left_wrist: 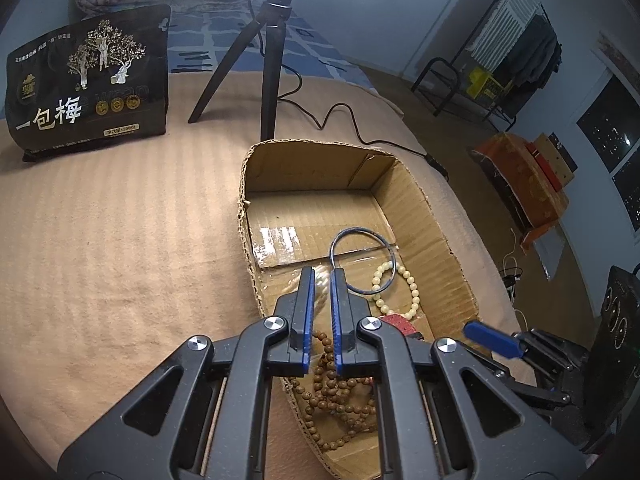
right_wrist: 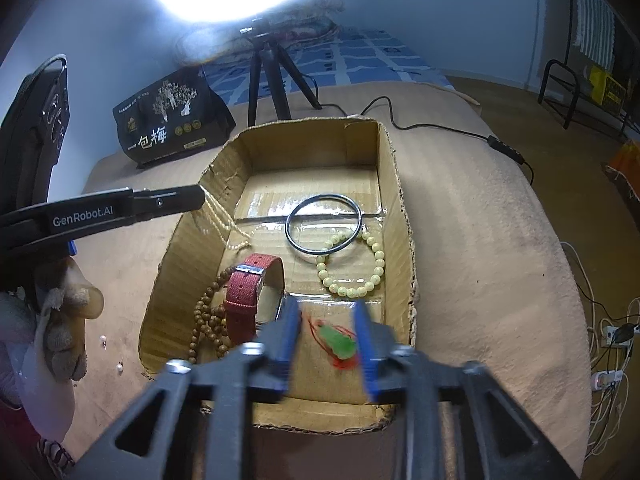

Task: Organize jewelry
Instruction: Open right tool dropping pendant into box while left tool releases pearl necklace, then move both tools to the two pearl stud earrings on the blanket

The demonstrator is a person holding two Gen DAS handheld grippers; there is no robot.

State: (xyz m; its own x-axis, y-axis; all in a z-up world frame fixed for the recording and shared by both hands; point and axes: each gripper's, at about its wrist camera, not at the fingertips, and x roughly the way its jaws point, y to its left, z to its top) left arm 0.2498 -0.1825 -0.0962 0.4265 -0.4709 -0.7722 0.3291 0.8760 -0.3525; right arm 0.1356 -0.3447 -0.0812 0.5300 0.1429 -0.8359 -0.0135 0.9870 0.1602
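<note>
An open cardboard box [right_wrist: 396, 184] [left_wrist: 432, 216] on a tan blanket holds a metal bangle [right_wrist: 324, 224] [left_wrist: 362, 258], a pale bead bracelet [right_wrist: 352, 264] [left_wrist: 400, 288], a red-strap watch [right_wrist: 250, 288], brown wooden beads [right_wrist: 208, 320] [left_wrist: 336, 392] and a green pendant on red cord [right_wrist: 338, 342]. My left gripper [left_wrist: 323, 278] is over the box's left side, nearly shut on a cream bead strand [right_wrist: 224, 216] that hangs into the box. My right gripper [right_wrist: 326, 312] is open above the green pendant.
A black snack bag [left_wrist: 88, 84] and a tripod [left_wrist: 266, 64] with a cable [right_wrist: 440, 128] stand behind the box. Two small pearl pieces [right_wrist: 112, 354] lie on the blanket left of the box. Room clutter is at the right.
</note>
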